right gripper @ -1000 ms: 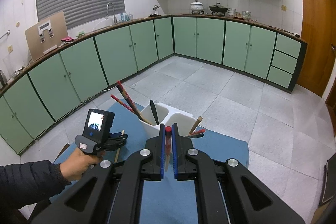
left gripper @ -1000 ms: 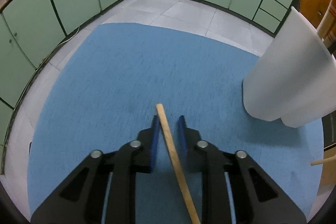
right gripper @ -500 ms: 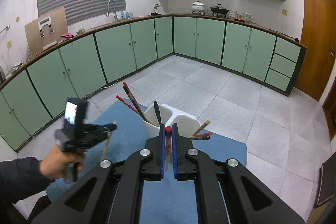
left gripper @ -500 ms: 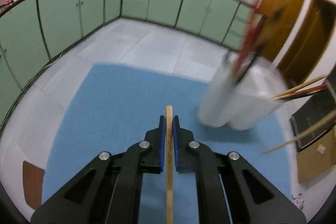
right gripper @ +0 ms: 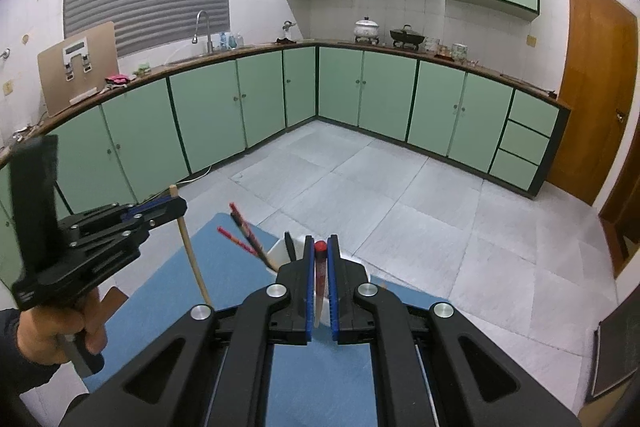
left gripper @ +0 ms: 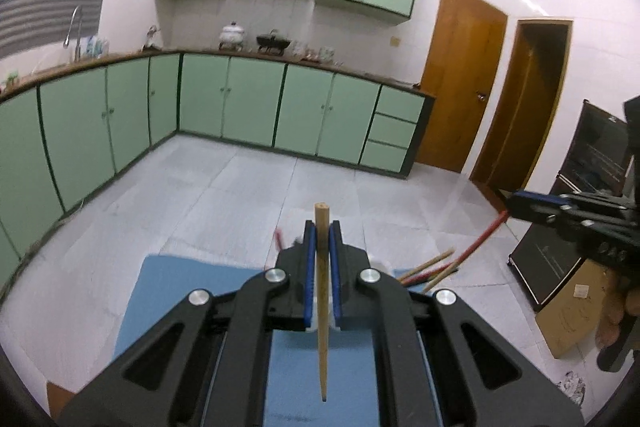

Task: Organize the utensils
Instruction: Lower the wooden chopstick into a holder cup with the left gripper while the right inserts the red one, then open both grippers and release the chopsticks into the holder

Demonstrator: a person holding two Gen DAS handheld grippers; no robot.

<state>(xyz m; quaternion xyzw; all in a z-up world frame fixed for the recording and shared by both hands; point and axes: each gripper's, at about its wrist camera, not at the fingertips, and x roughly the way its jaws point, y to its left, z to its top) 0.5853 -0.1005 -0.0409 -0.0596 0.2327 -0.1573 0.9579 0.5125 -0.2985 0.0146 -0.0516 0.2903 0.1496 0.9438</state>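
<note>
My left gripper is shut on a plain wooden chopstick, held upright and lifted above the blue mat. From the right wrist view the left gripper holds that chopstick left of the white utensil holder. My right gripper is shut on a red-tipped chopstick just in front of the holder. The holder has red chopsticks and a dark utensil in it. In the left view the holder is mostly hidden behind the gripper; chopsticks stick out to the right.
The mat lies on a table above a grey tiled floor. Green cabinets line the far walls. A cardboard box and a dark appliance stand to the right. The right gripper shows at the right edge of the left view.
My left gripper closed on the wooden chopstick, lifted it off the mat and tilted upward. The right gripper stayed nearly still with its red-tipped chopstick.
</note>
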